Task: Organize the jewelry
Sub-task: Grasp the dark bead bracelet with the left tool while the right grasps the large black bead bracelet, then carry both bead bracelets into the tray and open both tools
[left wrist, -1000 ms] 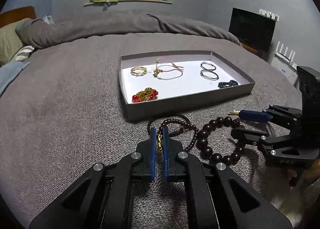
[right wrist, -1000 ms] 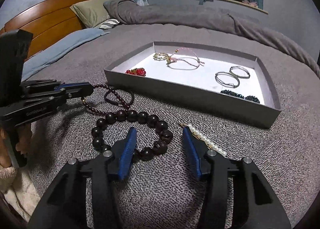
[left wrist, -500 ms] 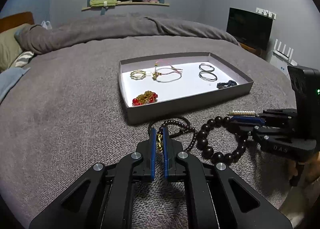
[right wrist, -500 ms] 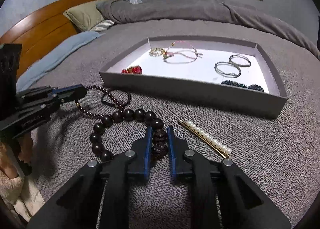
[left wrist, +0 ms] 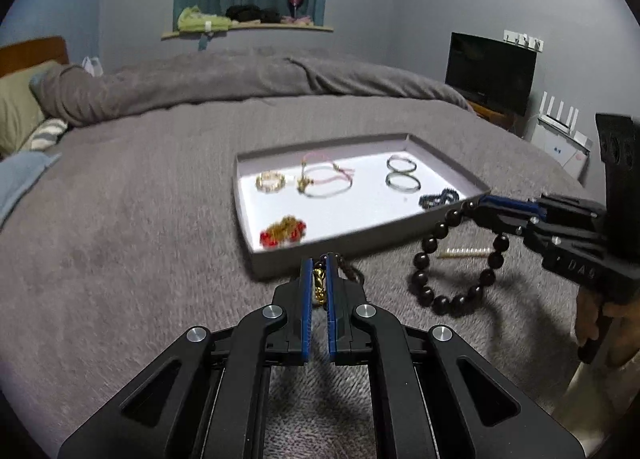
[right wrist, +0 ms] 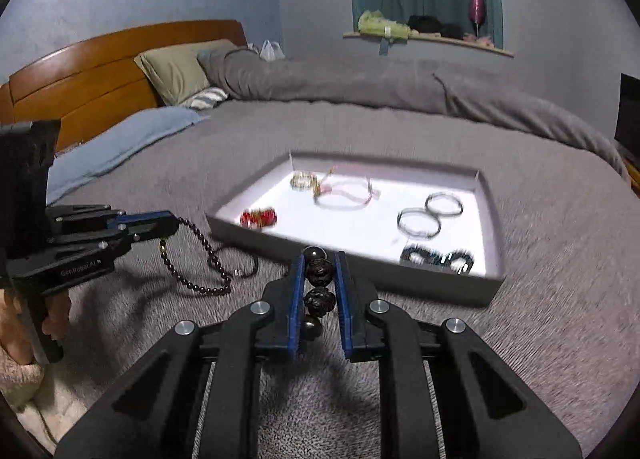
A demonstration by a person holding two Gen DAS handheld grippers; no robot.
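Observation:
A grey tray (left wrist: 360,237) (right wrist: 490,219) lies on the bed and holds several pieces of jewelry. My left gripper (left wrist: 319,265) (right wrist: 168,221) is shut on the small-bead bracelet with a gold charm (left wrist: 319,285) (right wrist: 200,259); it is lifted, and its end trails on the blanket. My right gripper (right wrist: 318,259) (left wrist: 482,205) is shut on the large dark bead bracelet (right wrist: 318,271) (left wrist: 452,259) and holds it in the air just before the tray's near wall. A pearl bar (left wrist: 466,252) lies on the blanket under that bracelet.
In the tray lie a red and gold piece (left wrist: 282,233), a gold ring bracelet (left wrist: 270,181), a pink cord bracelet (left wrist: 326,181), two metal bangles (left wrist: 402,173) and a dark beaded piece (left wrist: 438,197). A headboard (right wrist: 100,71) and pillows (right wrist: 176,67) are at the left.
My right gripper has shut on the large bead bracelet and lifted it off the blanket toward the tray. My left gripper has risen with the small-bead bracelet.

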